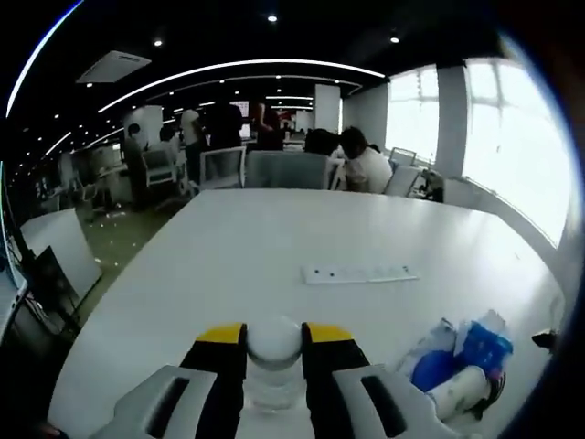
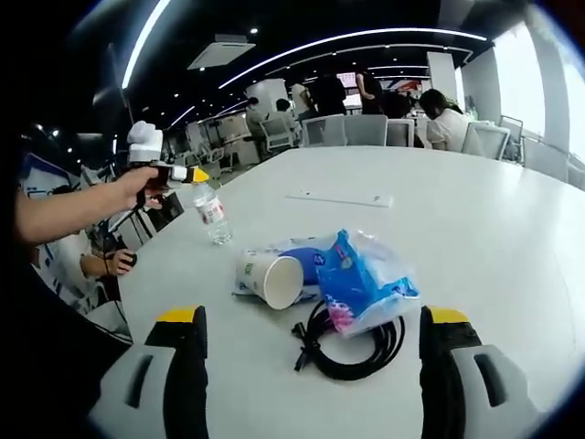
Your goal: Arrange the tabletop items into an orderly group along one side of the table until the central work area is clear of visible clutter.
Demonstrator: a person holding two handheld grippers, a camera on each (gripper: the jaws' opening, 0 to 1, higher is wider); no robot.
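Note:
My left gripper (image 1: 274,335) is shut on the white cap end of a clear water bottle (image 1: 273,358), and its yellow-tipped jaws pinch the bottle's top. In the right gripper view that same left gripper (image 2: 187,175), held by a hand, hangs the bottle (image 2: 212,216) upright just above the white table (image 2: 494,210) near its left edge. My right gripper (image 2: 311,315) stands wide open with nothing between its jaws. Ahead of it lie a tipped paper cup (image 2: 271,277), a blue and white plastic packet (image 2: 356,279) and a coiled black cable (image 2: 352,347).
A white power strip (image 1: 358,273) lies flat mid-table, also seen as the strip (image 2: 340,198) beyond the pile. The cup and blue packet (image 1: 462,361) sit at the right of the left gripper view. Chairs and people stand at the far end; the table's edge is close at left.

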